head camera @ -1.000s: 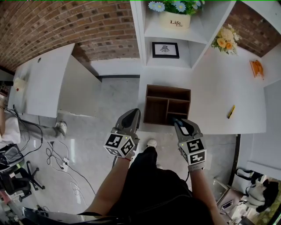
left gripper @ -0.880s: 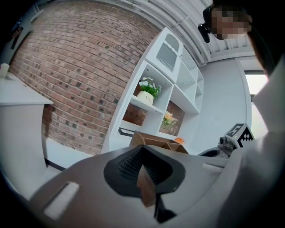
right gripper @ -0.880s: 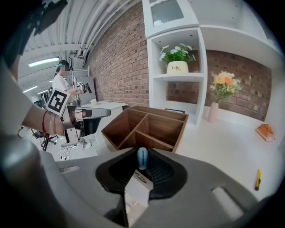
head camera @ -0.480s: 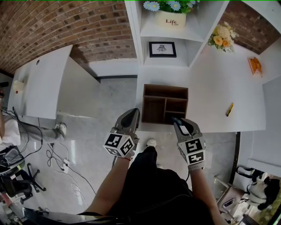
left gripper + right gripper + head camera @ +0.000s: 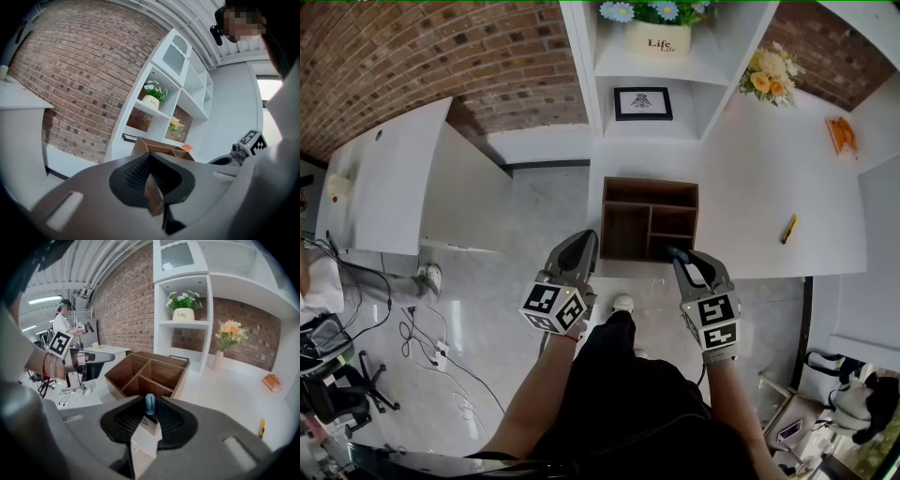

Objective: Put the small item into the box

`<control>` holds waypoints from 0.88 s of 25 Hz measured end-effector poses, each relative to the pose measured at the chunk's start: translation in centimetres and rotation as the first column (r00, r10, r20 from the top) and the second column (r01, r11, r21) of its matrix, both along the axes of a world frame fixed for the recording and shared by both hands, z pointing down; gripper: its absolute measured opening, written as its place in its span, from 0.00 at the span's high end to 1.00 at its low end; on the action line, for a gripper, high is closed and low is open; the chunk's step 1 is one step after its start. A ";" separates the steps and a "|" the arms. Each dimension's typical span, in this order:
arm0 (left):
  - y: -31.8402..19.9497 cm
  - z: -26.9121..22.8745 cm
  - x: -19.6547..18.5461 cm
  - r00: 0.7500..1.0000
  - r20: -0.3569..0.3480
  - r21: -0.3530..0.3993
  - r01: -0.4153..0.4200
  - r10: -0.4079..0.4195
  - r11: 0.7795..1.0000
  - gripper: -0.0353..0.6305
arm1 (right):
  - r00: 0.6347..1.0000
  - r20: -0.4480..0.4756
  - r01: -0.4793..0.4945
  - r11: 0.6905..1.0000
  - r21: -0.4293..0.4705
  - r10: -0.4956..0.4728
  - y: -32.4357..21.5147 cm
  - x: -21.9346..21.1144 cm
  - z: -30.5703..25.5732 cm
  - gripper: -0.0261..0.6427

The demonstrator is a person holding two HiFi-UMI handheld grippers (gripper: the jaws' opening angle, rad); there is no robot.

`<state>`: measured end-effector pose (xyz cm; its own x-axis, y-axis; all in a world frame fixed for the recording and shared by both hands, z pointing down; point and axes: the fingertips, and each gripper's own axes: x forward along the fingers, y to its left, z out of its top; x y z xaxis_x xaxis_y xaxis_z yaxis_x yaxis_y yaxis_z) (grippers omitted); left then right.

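A brown wooden box (image 5: 649, 218) with several open compartments stands on the white table (image 5: 750, 197), near its front left edge. My right gripper (image 5: 677, 255) hovers at the box's near wall, shut on a small blue item (image 5: 150, 403) pinched at its tips. The right gripper view looks straight into the box (image 5: 150, 373) past that gripper (image 5: 150, 410). My left gripper (image 5: 583, 246) hangs left of the box, off the table's edge, shut with nothing in it. In the left gripper view the left gripper (image 5: 149, 161) points at the box (image 5: 159, 147).
A yellow pen (image 5: 788, 229) lies right of the box and an orange thing (image 5: 842, 136) farther back. A flower vase (image 5: 764, 80), a white shelf unit with a planter (image 5: 656, 37) and a framed picture (image 5: 642, 103) stand behind. A white desk (image 5: 384, 178) is at left.
In the head view the box and shelf have drifted slightly up and left. Both grippers stay where they were, still shut.
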<state>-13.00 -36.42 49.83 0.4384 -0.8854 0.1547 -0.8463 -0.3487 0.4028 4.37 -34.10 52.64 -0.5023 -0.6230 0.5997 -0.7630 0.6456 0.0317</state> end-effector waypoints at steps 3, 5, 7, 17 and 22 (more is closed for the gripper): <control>0.2 0.0 0.1 1.000 -0.001 -0.001 -0.002 0.002 1.000 0.94 | 1.000 0.003 -0.010 1.000 0.002 0.010 0.1 0.4 -0.1 0.84; 0.2 -0.1 0.3 1.000 -0.001 0.001 -0.004 0.004 1.000 0.94 | 1.000 0.008 -0.014 1.000 0.003 0.014 0.2 0.5 -0.2 0.84; 0.3 -0.2 0.5 1.000 -0.001 0.003 -0.007 0.007 1.000 0.94 | 1.000 0.011 -0.020 1.000 0.006 0.020 0.2 0.7 -0.3 0.83; 1.2 -0.5 1.1 1.000 -0.003 0.009 -0.011 0.011 1.000 0.94 | 0.998 0.035 -0.054 0.999 -0.001 0.054 1.2 1.9 -0.5 0.83; 1.9 -0.7 1.4 1.000 0.000 0.012 -0.011 0.011 1.000 0.94 | 0.997 0.047 -0.063 0.998 -0.001 0.063 1.7 2.4 -0.6 0.83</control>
<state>-11.58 -34.56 49.16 0.4483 -0.8821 0.1445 -0.8424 -0.3629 0.3984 6.74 -32.37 52.04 -0.4900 -0.6547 0.5756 -0.8026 0.5965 -0.0048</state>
